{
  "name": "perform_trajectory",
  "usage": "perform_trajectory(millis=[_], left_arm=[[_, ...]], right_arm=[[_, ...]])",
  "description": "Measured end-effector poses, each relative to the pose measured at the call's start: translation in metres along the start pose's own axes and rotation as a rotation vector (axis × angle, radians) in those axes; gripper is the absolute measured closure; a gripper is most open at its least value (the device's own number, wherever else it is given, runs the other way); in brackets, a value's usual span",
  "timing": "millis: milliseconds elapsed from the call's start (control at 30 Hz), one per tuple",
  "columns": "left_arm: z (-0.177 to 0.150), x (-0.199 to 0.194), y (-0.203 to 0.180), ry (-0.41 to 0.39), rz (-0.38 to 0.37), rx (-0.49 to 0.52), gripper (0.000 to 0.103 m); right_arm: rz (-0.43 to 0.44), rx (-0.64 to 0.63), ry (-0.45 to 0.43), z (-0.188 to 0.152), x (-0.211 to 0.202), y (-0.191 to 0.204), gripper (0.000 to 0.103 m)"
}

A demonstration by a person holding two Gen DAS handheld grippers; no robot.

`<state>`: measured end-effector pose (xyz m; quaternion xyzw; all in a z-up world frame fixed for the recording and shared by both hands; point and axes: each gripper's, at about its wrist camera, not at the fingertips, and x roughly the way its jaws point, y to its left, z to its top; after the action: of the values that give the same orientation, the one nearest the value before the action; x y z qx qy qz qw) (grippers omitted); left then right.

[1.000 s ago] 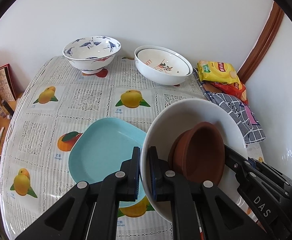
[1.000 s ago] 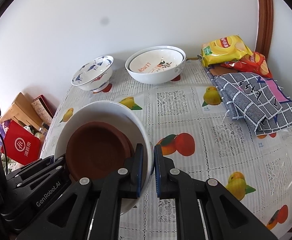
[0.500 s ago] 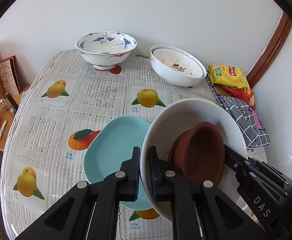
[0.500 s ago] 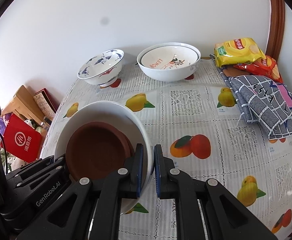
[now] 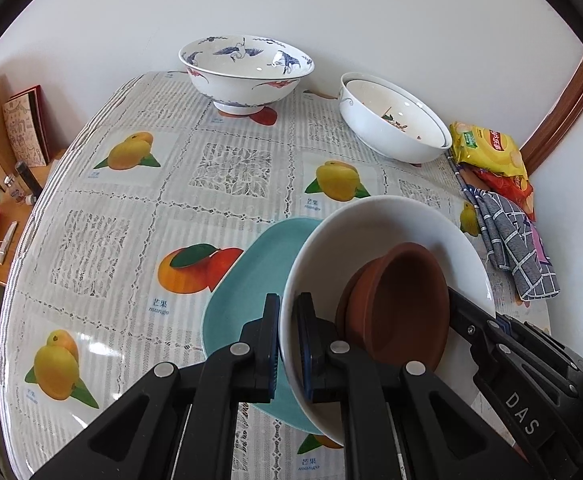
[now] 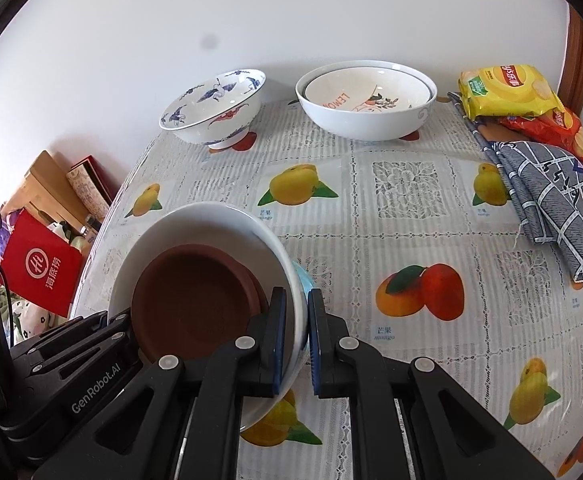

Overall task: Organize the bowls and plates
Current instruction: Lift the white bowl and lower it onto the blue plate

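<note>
Both grippers carry one white bowl (image 5: 391,224) (image 6: 211,224) with brown dishes (image 5: 399,300) (image 6: 195,304) stacked inside. My left gripper (image 5: 288,344) is shut on the bowl's left rim, and my right gripper (image 6: 293,336) is shut on its right rim. The bowl hangs tilted just above a light blue plate (image 5: 251,280) lying on the fruit-print tablecloth (image 5: 131,220); in the right wrist view only a sliver of that plate (image 6: 303,280) shows behind the bowl. At the back stand a blue-patterned footed bowl (image 5: 247,72) (image 6: 215,108) and two nested white bowls (image 5: 395,124) (image 6: 367,100).
Snack bags (image 5: 487,152) (image 6: 507,92) and a folded checked cloth (image 5: 511,248) (image 6: 559,204) lie along the table's right side by the wall. A red bag (image 6: 39,268) and boxes (image 5: 23,128) sit beyond the left edge.
Both grippers have carried the white bowl forward and down, closer over the blue plate. The back bowls now look larger and nearer. The grip on both rims is unchanged.
</note>
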<state>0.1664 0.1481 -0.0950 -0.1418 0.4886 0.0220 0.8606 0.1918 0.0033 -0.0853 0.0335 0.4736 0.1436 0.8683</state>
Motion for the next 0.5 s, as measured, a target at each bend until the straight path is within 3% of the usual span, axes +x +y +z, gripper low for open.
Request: perform_trajectory(millis=[500], left_arm=[[0.000,0.032,0.021,0.056,0.024,-0.020,0.094]], right_arm=[[0.011,-0.013,0.078,-0.003,0.045,0.009,0.093]])
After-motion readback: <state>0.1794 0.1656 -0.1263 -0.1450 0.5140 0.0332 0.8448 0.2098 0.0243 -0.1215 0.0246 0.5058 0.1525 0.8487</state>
